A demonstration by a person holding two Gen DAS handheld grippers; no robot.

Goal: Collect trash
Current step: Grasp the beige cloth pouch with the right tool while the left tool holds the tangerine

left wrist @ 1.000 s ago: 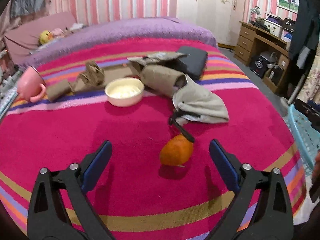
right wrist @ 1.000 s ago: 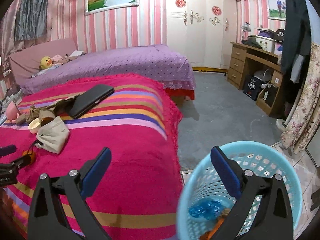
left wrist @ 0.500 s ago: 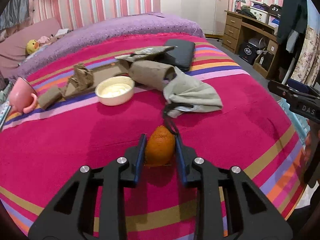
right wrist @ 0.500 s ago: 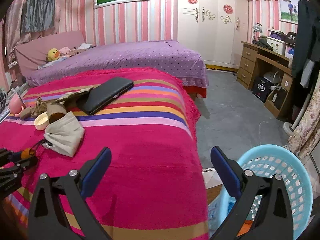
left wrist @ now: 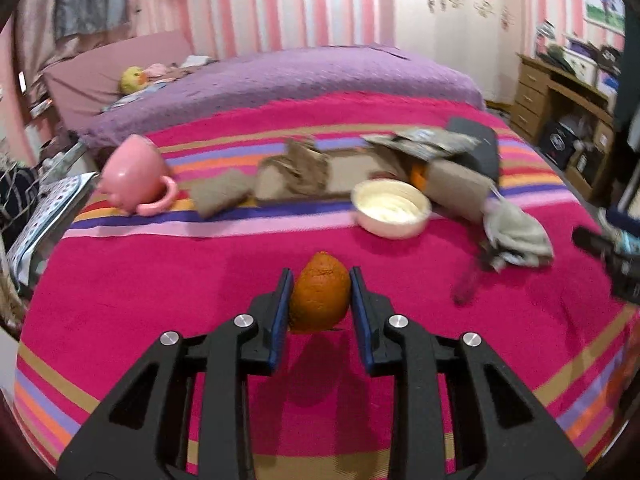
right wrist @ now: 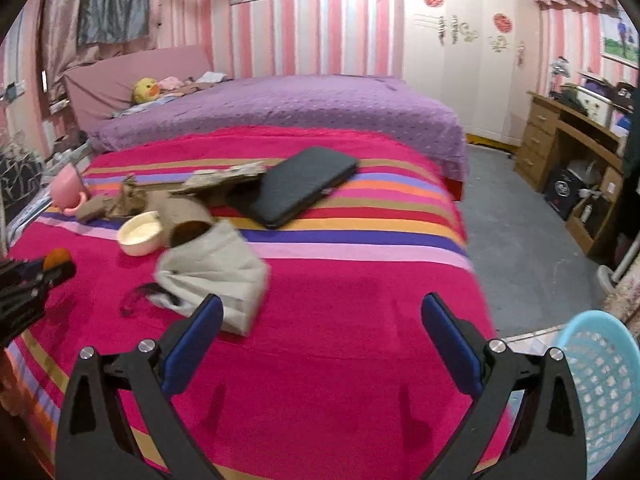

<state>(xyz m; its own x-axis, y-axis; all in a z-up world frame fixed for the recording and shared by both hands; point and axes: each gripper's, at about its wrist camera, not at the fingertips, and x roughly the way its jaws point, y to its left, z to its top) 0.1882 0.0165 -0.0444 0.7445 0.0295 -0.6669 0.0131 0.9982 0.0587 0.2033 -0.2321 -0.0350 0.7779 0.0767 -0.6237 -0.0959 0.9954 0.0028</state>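
Observation:
My left gripper [left wrist: 319, 280] is shut on an orange peel [left wrist: 319, 297] and holds it just above the striped pink bedspread [left wrist: 160, 288]; it also shows at the left edge of the right wrist view [right wrist: 56, 266]. My right gripper [right wrist: 320, 312] is open and empty above the bedspread near the bed's right edge. A light blue trash basket [right wrist: 600, 376] stands on the floor at the lower right. Crumpled brown paper [left wrist: 296, 168] and a cardboard tube [left wrist: 456, 192] lie further back on the bed.
On the bed are a cream bowl [left wrist: 391, 208], a tipped pink mug [left wrist: 136, 176], a grey pouch [right wrist: 216, 276] with a black cord and a black case [right wrist: 304, 184]. A wooden desk [right wrist: 576, 152] stands at the right, across grey floor.
My left gripper has lifted the peel and swung left, so the bowl and pouch now sit to its right. My right gripper has swung left over the bed, away from the basket.

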